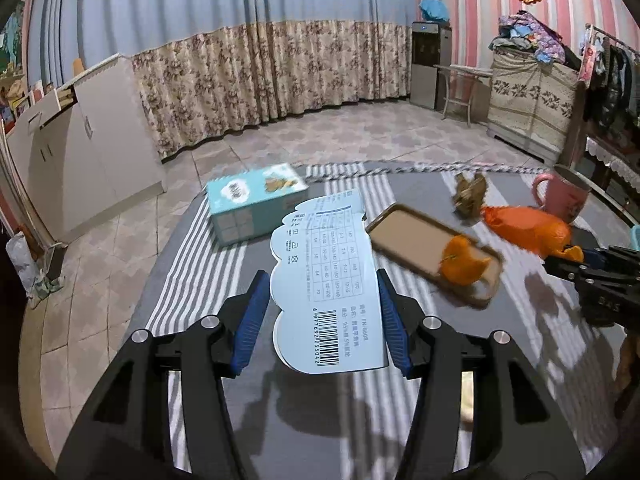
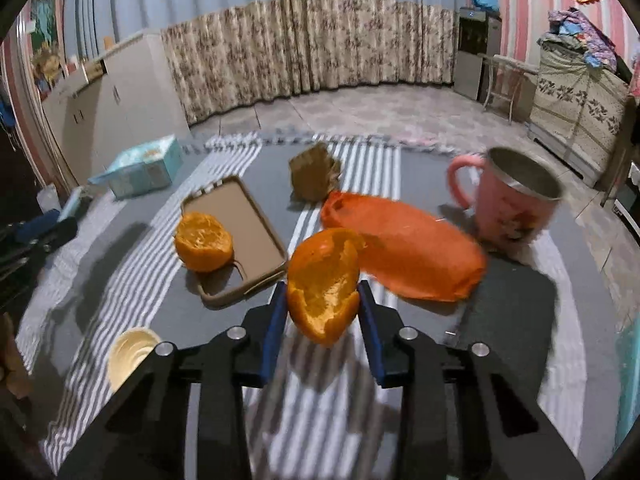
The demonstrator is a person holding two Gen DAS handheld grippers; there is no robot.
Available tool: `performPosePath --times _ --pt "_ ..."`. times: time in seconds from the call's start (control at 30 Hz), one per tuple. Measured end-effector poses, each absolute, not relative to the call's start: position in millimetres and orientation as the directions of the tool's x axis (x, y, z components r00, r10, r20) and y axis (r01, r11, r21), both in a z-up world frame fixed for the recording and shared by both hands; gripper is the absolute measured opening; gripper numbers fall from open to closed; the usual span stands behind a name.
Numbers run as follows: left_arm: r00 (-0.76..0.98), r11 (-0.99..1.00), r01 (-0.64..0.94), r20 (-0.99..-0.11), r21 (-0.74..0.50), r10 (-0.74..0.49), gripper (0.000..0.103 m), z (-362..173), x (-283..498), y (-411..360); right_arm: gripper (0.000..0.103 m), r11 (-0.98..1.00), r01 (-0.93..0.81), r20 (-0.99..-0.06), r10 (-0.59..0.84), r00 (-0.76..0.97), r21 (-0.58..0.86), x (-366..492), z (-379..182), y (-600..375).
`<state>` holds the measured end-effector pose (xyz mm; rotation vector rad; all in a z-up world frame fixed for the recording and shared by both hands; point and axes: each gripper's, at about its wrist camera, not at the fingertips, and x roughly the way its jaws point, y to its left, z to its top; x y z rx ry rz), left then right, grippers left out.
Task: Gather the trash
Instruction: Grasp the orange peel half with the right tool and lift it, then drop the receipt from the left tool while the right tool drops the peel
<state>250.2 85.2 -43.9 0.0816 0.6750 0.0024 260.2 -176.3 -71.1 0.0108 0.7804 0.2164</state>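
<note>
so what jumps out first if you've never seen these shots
Probably the pale blue card tag with a barcode, clamped in the left gripper above the striped tablecloth. Next, the orange peel pinched in the right gripper, with the orange plastic bag and pink mug just beyond.

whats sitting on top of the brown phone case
One orange peel half sits on the near corner of the brown phone case, overhanging its edge. The rest of the case's inside is bare. Whatever lies under the peel is hidden.
</note>
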Motion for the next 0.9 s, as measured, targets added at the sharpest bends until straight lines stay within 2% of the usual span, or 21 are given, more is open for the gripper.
performPosePath --times 0.2,0.4,0.6,0.9 --pt "0.811 0.994 0.076 -0.584 0.074 -0.019 0.052 -23 237 41 0.036 0.987 -0.134 -0.635 0.157 0.756 0.084 220 -32 -238" --pt "0.826 0.984 0.165 -0.555 0.071 -0.099 0.052 -10 224 -22 0.036 0.998 0.021 -0.592 0.020 0.805 0.064 166 -7 -330" --pt "0.818 0.964 0.262 -0.542 0.053 -0.193 0.052 -4 211 -93 0.036 0.977 0.208 -0.569 -0.148 0.809 0.041 125 -1 -413" --pt "0.773 0.905 0.421 -0.549 0.067 -0.319 0.052 -9 196 -213 0.036 0.940 0.334 -0.578 -0.236 0.781 0.068 107 -17 -493"
